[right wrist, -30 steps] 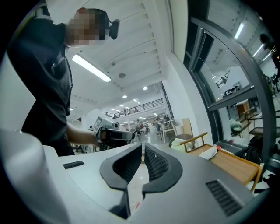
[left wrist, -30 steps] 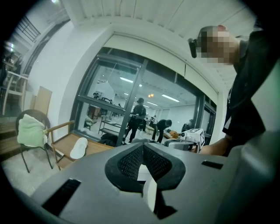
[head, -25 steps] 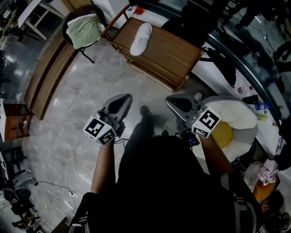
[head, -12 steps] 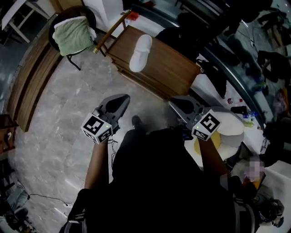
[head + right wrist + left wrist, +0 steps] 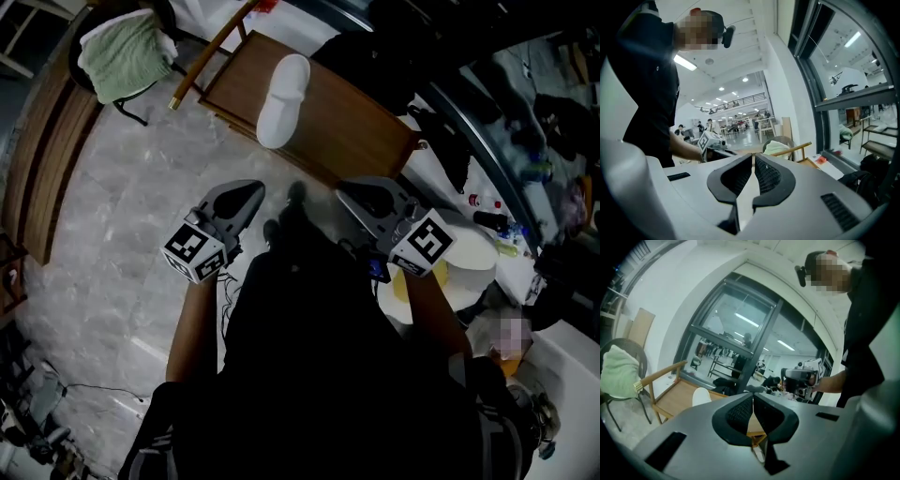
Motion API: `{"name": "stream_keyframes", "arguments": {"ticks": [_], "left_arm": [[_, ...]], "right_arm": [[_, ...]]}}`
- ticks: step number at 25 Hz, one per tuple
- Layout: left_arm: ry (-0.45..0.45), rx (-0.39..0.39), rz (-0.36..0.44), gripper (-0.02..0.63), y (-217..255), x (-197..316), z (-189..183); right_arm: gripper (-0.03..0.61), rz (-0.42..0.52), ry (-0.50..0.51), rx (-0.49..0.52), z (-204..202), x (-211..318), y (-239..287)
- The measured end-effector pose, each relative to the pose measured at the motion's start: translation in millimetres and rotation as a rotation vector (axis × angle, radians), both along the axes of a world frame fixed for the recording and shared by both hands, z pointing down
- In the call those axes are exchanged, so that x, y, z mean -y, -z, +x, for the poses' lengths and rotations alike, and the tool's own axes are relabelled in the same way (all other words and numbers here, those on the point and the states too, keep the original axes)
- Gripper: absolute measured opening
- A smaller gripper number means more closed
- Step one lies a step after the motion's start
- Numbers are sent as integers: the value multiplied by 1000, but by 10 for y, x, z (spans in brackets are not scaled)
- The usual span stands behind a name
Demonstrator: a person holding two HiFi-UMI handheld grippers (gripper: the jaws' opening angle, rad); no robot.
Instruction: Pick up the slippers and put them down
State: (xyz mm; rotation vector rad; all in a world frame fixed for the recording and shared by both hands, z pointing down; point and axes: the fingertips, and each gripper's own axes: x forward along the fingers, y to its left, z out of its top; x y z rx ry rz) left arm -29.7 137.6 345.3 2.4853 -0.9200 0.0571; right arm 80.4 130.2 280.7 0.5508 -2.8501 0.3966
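One white slipper (image 5: 281,87) lies sole-down on a low wooden table (image 5: 352,122) ahead of me; in the left gripper view the slipper (image 5: 701,396) shows just left of my jaws. My left gripper (image 5: 253,190) is shut with nothing in it and hangs over the marble floor, short of the table's near edge. My right gripper (image 5: 350,190) is level with it at the table's near corner, pads together and empty. Each gripper sees the other: the right gripper (image 5: 802,377) from the left, the left gripper (image 5: 710,141) from the right. No second slipper is visible.
A chair with a green towel (image 5: 120,56) stands left of the table. A white and yellow cushion seat (image 5: 461,258) sits close on my right. Dark clothes (image 5: 450,141) lie on the white ledge behind the table. A wooden strip (image 5: 42,169) runs along the left.
The person has walked toward the table: it and the slipper sit larger and closer to both grippers. Both grippers went forward together and stayed shut.
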Motion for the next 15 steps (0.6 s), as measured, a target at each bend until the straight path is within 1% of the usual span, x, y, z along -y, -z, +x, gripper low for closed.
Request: {"name": "stream_keyframes", "arguments": {"ticks": [2,5,9,12,15], "left_arm": [[6,7,-37,12,-74,166,-3],[12,-25,-114,12,-163,345,-9],[14,-40,-192,14,-355,616,-61],[31,-57,-232,14,-452,758,-24],[38,-66,-283,14,-605,858,-34]], "right_arm": [[28,-27,8,11,-4,212,-141],[28,-68,9,24,16,504,-307],[28,-65,53,49,-116,917,-527],[28,-98,77,65,-142,1048,-635],[28,-123,84,44,-173,1181,-741]]}}
